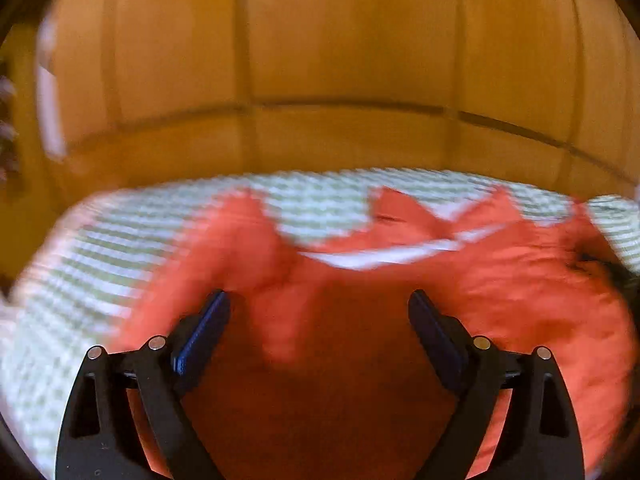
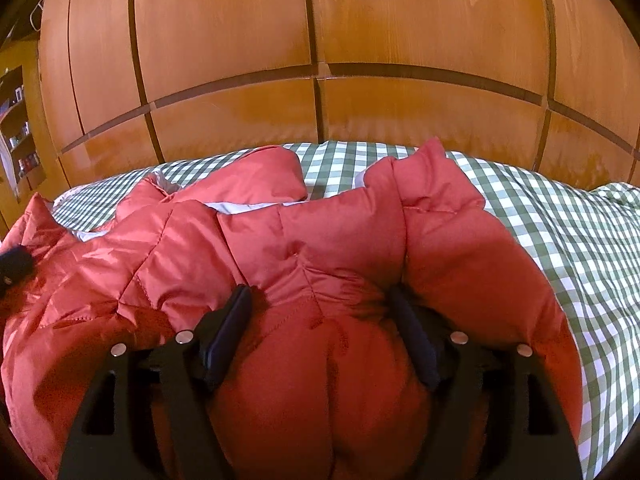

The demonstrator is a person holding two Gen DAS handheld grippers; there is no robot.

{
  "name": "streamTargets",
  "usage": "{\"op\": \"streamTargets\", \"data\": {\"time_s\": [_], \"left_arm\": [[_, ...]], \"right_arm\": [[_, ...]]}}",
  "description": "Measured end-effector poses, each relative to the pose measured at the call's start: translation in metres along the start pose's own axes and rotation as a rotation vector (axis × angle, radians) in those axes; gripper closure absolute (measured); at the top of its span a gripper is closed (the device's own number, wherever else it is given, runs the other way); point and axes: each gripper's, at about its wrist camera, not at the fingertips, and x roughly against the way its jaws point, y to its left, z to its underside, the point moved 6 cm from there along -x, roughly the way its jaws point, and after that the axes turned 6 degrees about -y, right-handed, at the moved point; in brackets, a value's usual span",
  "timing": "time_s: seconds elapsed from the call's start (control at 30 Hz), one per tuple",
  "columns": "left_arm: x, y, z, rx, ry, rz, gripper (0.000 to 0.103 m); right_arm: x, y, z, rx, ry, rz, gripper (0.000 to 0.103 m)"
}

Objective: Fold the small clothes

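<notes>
A red quilted puffer jacket (image 2: 320,240) with a pale lining lies rumpled on a green-and-white checked bedspread (image 2: 560,232). My right gripper (image 2: 320,296) has its jaws wide apart with a puffed bulge of the jacket between them; the fingers (image 2: 232,328) press into the fabric on both sides. In the blurred left wrist view the same jacket (image 1: 500,280) spreads across the bedspread (image 1: 80,260). My left gripper (image 1: 318,300) is open just above the jacket, holding nothing. The other gripper shows as a dark shape (image 2: 16,264) at the jacket's left edge.
A wooden panelled wardrobe (image 2: 320,40) stands right behind the bed. Shelves with small items (image 2: 20,140) are at the far left. The left wrist view is smeared by motion.
</notes>
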Motion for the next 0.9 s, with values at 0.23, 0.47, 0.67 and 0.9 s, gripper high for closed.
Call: {"op": "streamTargets", "data": {"time_s": [0.23, 0.47, 0.67, 0.9], "left_arm": [[-0.042, 0.065, 0.054, 0.096, 0.181, -0.112, 0.003], [-0.040, 0.063, 0.055, 0.107, 0.187, -0.108, 0.003], [-0.036, 0.064, 0.057, 0.114, 0.182, -0.106, 0.003], [-0.037, 0.065, 0.058, 0.119, 0.181, -0.104, 0.003]], "right_arm": [[-0.001, 0.008, 0.002, 0.068, 0.006, 0.081, 0.024], [-0.001, 0.011, 0.002, 0.110, 0.006, 0.130, 0.022], [0.002, 0.014, 0.002, 0.158, 0.007, 0.211, 0.013], [0.056, 0.020, -0.008, 0.170, -0.039, 0.375, 0.002]]}}
